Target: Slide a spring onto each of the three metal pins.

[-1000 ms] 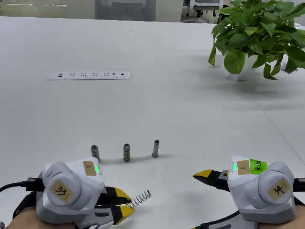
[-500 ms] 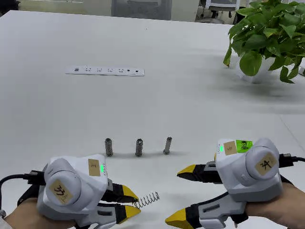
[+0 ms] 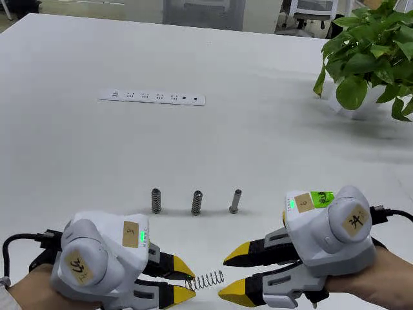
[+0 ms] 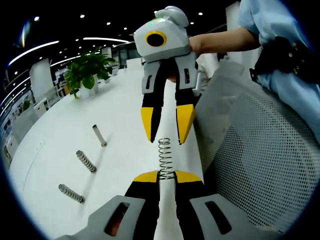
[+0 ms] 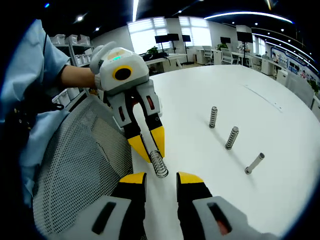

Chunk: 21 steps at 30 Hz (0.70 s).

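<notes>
Three metal pins stand in a row on the white table: the left pin (image 3: 156,200) and the middle pin (image 3: 197,202) each carry a spring, while the right pin (image 3: 235,201) is bare. My left gripper (image 3: 184,285) is shut on one end of a loose spring (image 3: 205,280), which sticks out to the right just above the table's near edge. My right gripper (image 3: 230,276) is open, facing it, with the spring's free end at its yellow tips. In the left gripper view the spring (image 4: 165,157) runs from my jaws toward the right gripper (image 4: 166,127). The bare pin (image 5: 254,163) shows in the right gripper view.
A white power strip (image 3: 151,97) lies further back on the table (image 3: 271,142). A potted plant (image 3: 368,45) stands at the far right. A mesh chair (image 4: 250,150) and the person's blue sleeve sit just off the table's near edge.
My right gripper has moved left toward the spring, its open jaws now at the spring's free end. The left gripper still holds the spring. The head camera shifted.
</notes>
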Motion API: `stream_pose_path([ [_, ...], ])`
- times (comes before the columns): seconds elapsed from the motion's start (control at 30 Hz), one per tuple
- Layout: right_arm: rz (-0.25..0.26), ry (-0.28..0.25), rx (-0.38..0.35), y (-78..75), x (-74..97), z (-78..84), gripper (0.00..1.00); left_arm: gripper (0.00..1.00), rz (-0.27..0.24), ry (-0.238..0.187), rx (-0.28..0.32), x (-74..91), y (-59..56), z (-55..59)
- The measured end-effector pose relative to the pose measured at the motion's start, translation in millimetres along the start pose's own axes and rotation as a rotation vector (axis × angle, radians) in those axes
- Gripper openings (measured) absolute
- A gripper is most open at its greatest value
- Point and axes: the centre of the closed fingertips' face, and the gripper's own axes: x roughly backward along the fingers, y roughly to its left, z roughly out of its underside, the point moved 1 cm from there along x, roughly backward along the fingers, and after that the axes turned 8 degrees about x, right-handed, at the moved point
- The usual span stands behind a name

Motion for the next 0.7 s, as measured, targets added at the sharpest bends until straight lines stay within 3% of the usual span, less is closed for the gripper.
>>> stream_pose_path([
  [0.4,-0.02,-0.017,-0.012,1.6,-1.7,-4.4,0.12,0.1,0.006,-0.007,-0.02,2.4,-1.4,-1.4],
  [0.7,0.016,-0.01,0.047,-1.2,6.7,-17.1,0.12,0.1,-0.018,-0.027,0.036,-1.7,3.1,-7.3],
])
